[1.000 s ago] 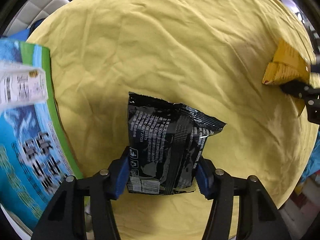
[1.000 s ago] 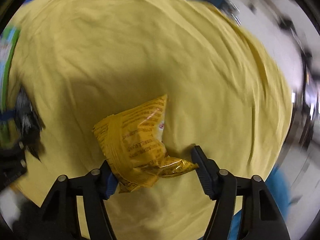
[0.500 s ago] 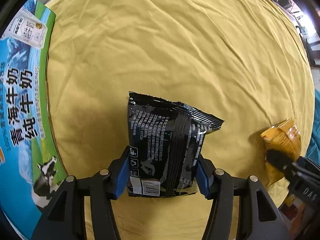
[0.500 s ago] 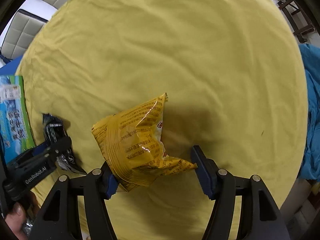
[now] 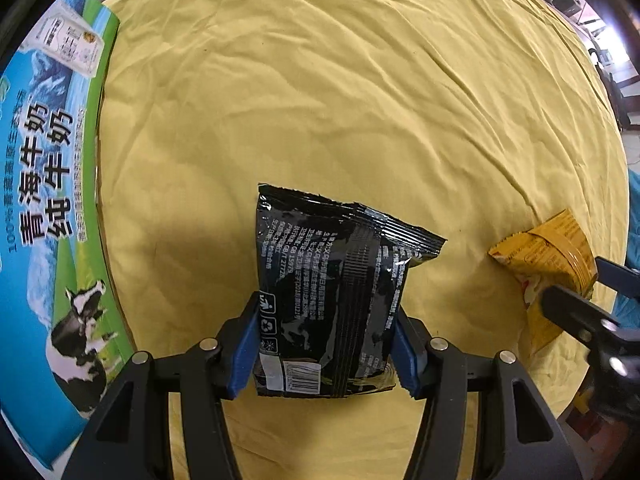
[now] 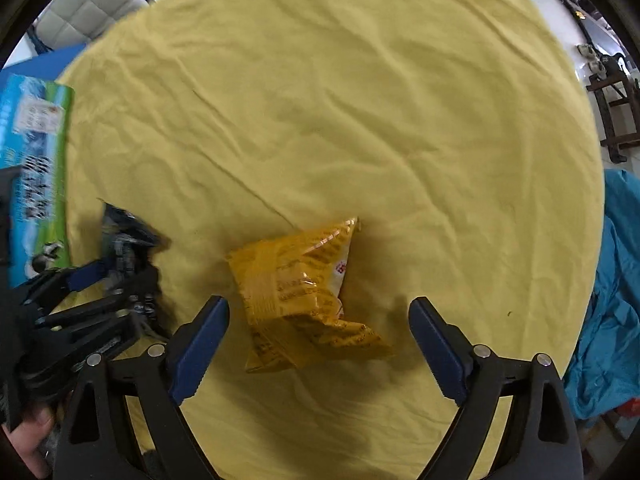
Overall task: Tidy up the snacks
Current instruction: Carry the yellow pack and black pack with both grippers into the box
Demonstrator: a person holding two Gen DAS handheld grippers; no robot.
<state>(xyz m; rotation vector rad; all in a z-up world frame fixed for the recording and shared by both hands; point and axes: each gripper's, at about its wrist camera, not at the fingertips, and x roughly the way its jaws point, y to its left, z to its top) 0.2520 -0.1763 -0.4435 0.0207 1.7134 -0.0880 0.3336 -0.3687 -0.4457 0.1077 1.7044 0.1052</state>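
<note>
A black snack bag (image 5: pixel 332 304) with white print is pinched at its lower end between the blue pads of my left gripper (image 5: pixel 326 344), which is shut on it over the yellow cloth. In the right wrist view a yellow snack bag (image 6: pixel 304 292) lies on the cloth between the spread fingers of my right gripper (image 6: pixel 318 328), which is open and not touching it. The same yellow snack bag (image 5: pixel 552 264) shows at the right of the left wrist view, with the right gripper's black fingers beside it. The black snack bag (image 6: pixel 128 244) appears blurred at the left.
A round table under a wrinkled yellow cloth (image 5: pixel 340 100) fills both views. A blue and green milk carton box (image 5: pixel 44 208) with a cow picture lies along the left edge. Blue fabric (image 6: pixel 616 292) hangs off to the right. A hand (image 6: pixel 28 440) holds the left gripper.
My right gripper has opened and let go of the yellow bag, which now lies on the cloth. The left gripper still holds the black bag and has shifted little.
</note>
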